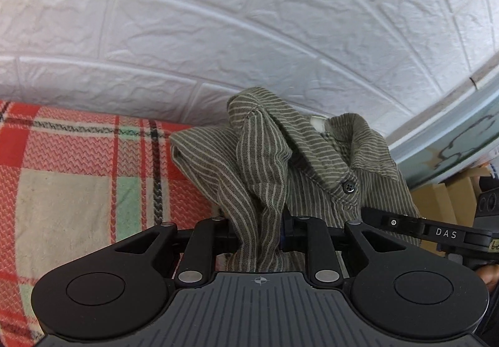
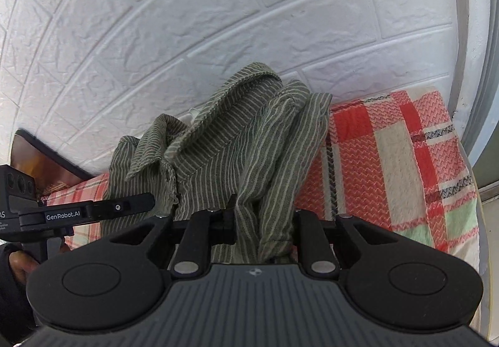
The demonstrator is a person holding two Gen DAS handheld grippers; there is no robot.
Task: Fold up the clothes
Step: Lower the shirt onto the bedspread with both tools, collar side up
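Both my left gripper (image 1: pixel 260 231) and right gripper (image 2: pixel 263 222) pinch bunched folds of the striped shirt (image 1: pixel 312 166) above the plaid blanket (image 1: pixel 78 159).

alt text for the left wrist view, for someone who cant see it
The left gripper pinches a bunched fold of an olive striped shirt, collar and a dark button showing. Behind lie a red plaid blanket and a white brick-pattern wall; the right gripper reaches in from the right.

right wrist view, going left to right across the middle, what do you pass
other black gripper held in a hand → olive green striped collared shirt → red, cream and mint checked woven blanket
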